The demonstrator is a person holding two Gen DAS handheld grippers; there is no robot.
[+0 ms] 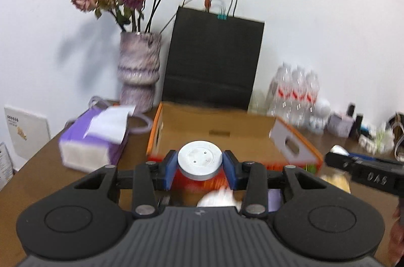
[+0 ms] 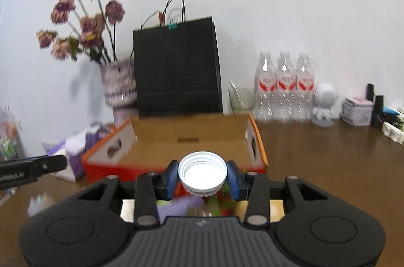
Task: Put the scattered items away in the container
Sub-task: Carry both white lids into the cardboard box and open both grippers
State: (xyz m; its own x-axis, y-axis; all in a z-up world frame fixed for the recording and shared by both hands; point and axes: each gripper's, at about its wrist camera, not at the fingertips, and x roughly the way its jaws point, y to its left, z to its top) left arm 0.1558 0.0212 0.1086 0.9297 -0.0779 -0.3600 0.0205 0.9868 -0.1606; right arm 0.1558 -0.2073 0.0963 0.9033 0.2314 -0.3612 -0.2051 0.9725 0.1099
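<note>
My left gripper is shut on a round white-grey disc, held just above the near orange wall of the open cardboard box. My right gripper is shut on a white screw cap, open side up, also at the box's near wall. Below the left gripper lies something white and crumpled. Below the right gripper lie blurred colourful items. The right gripper's body shows in the left wrist view; the left one shows in the right wrist view.
A vase of dried roses, a black paper bag and water bottles stand behind the box by the wall. A purple tissue pack lies left of the box. Small bottles and tins stand at right.
</note>
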